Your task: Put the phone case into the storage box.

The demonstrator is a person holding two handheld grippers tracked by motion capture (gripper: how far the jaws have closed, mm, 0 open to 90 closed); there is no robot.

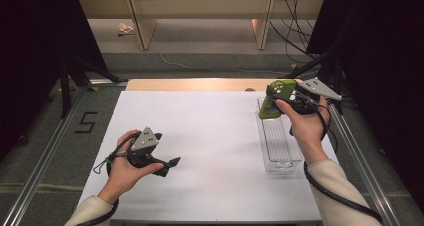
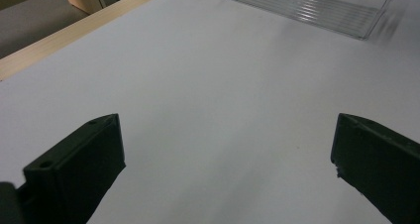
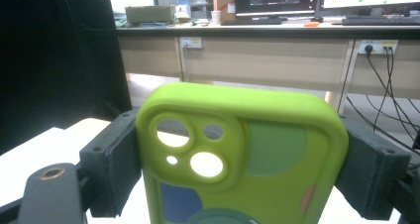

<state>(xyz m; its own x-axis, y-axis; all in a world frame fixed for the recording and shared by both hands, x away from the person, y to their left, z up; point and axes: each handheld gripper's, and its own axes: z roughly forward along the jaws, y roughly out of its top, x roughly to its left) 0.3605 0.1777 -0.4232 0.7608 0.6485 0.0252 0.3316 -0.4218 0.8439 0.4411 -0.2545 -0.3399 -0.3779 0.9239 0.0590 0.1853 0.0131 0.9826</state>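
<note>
A lime-green phone case with camera cut-outs and coloured patches is held up in the air by my right gripper, whose two jaws press on its sides. It hangs over the far end of a clear ribbed plastic tray on the white table's right side. My left gripper rests low over the near-left part of the white sheet, open, with only bare sheet between its jaws.
The white sheet lies on a wooden tabletop whose far edge shows as a light strip. Metal rails run along both sides. Beyond the table stand desks with monitors and hanging cables.
</note>
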